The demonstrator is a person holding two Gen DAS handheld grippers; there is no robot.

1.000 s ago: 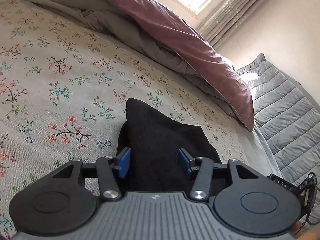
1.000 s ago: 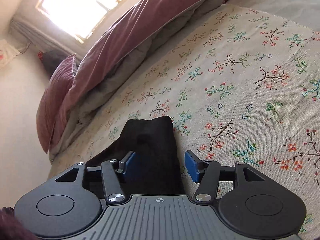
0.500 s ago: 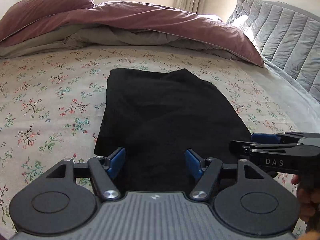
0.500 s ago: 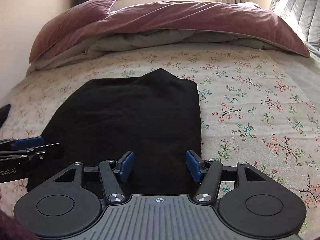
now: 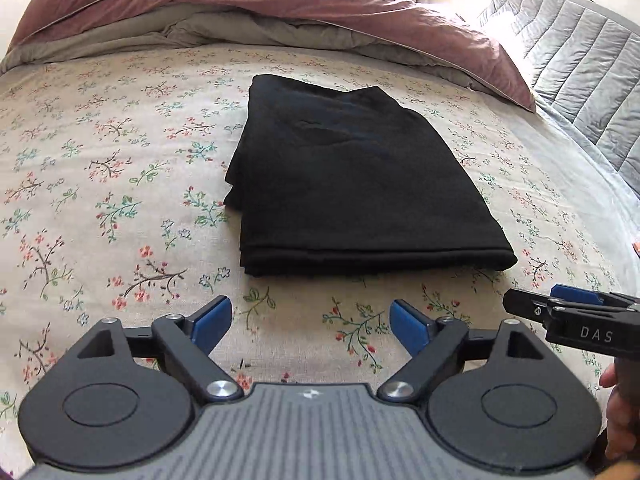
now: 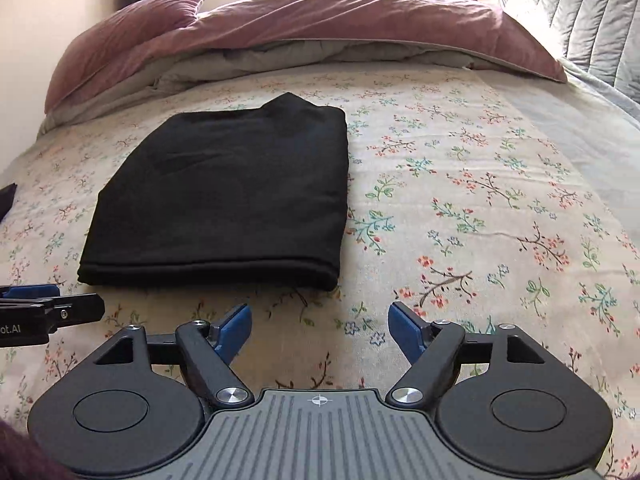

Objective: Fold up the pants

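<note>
The black pants (image 5: 352, 184) lie folded in a flat rectangle on the floral bedsheet (image 5: 120, 208), thick folded edge toward me; they show again in the right wrist view (image 6: 228, 200). My left gripper (image 5: 310, 320) hovers over bare sheet just short of that edge, its jaws opening wide with nothing between them. My right gripper (image 6: 320, 326) also hangs over the sheet in front of the pants' near right corner, jaws opening and empty. Each gripper's blue-padded tip shows at the edge of the other's view: the right gripper (image 5: 560, 304) and the left gripper (image 6: 44, 300).
A mauve duvet (image 5: 320, 4) with grey lining and a mauve pillow (image 6: 132, 28) are bunched at the far side of the bed. A grey quilted headboard (image 5: 580, 64) runs along the right. A dark item (image 6: 6, 200) lies at the left edge.
Both grippers let go of the pants, pulled back toward me and levelled out. Their jaws widened. The pants now lie flat and whole in front of them.
</note>
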